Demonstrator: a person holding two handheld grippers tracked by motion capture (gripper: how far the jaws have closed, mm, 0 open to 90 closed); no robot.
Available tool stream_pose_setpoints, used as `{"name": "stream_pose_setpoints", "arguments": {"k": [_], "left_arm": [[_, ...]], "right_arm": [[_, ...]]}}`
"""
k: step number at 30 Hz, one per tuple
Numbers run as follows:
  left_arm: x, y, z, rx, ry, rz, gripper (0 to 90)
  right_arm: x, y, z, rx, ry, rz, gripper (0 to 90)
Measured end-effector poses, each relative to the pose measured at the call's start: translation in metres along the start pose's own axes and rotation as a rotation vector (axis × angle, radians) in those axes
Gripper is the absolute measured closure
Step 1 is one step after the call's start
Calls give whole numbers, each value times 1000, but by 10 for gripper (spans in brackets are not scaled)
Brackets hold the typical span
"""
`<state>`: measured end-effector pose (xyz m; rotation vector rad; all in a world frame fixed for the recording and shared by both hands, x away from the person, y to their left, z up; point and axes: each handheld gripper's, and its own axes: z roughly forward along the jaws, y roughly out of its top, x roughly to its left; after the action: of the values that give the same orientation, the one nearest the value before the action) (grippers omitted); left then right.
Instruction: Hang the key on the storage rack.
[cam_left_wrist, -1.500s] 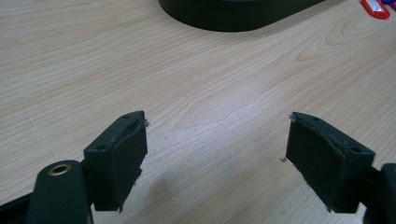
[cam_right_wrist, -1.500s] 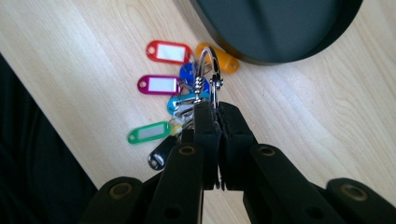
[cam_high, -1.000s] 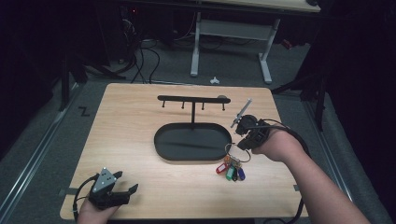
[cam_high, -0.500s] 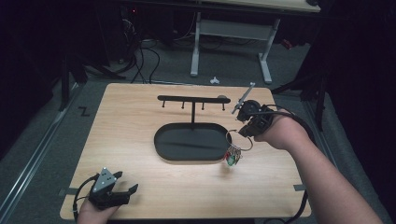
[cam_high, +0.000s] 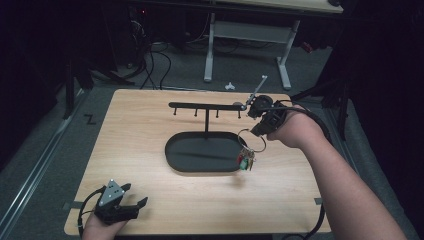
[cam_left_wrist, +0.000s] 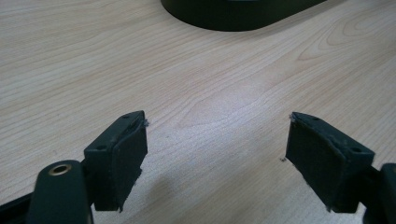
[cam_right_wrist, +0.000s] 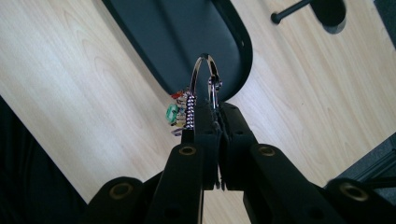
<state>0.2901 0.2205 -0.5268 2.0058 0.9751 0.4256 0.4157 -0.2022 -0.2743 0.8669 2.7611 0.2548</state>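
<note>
- The right gripper (cam_high: 259, 131) has its jaws pressed together on a metal key ring (cam_high: 251, 140); in the right gripper view the two black jaws meet on the ring (cam_right_wrist: 205, 77), whose loop rises above their tips.
- A bunch of coloured key tags (cam_high: 245, 161) hangs from the ring, clear of the table (cam_high: 140, 125), over the right end of the black oval tray (cam_high: 175, 150).
- In the right gripper view the tags (cam_right_wrist: 180, 114) sit just left of the jaws, with a short beaded chain beside them.
- The black hook rack (cam_high: 205, 106) stands on a post from the tray; the right gripper is just beside its right end.
- The left gripper (cam_high: 135, 204) rests at the table's near left corner, jaws wide apart with nothing between them; its pads (cam_left_wrist: 128, 154) hover over bare wood.
</note>
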Motion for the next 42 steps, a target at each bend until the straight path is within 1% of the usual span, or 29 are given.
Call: {"name": "stream_pose_setpoints", "arguments": {"k": [5,11,13,14,16,17,20,21,25,28,32,35,38,42], "left_arm": [[0,0,0,4,-4,1,212],[1,-1,-1,3,-4,-2,212],[1,-1,-1,-1,-3,-3,212],[1,-1,-1,-4,-1,-3,212],[0,-1,-1,-2,-1,-1,212],[1,-1,-1,1,-3,0,212],[1,-1,-1,-2,0,-3,212],[1,-1,0,-3,0,-3,212],[1,-1,0,-2,0,-3,213],[1,-1,-1,-3,-1,-3,213],[2,-1,-1,-1,-1,-4,213],[2,-1,-1,-2,-1,-5,213],[2,-1,-1,-4,0,-6,213],[2,-1,-1,-1,-1,-5,213]], "right_arm": [[-5,8,2,-10,3,13,876],[-14,17,10,-14,7,22,877],[-20,21,14,-18,14,36,876],[-20,21,14,-18,14,36,876],[-23,24,17,-14,16,51,877],[-25,25,18,-17,17,49,876],[-30,30,19,-26,18,48,876],[-32,33,19,-28,15,59,876],[-37,38,19,-34,12,63,876],[-41,41,20,-31,12,76,877],[-46,43,20,-37,8,78,877],[-50,44,23,-36,10,92,876],[-53,44,26,-30,13,95,876],[-57,43,35,-23,20,111,876]]}}
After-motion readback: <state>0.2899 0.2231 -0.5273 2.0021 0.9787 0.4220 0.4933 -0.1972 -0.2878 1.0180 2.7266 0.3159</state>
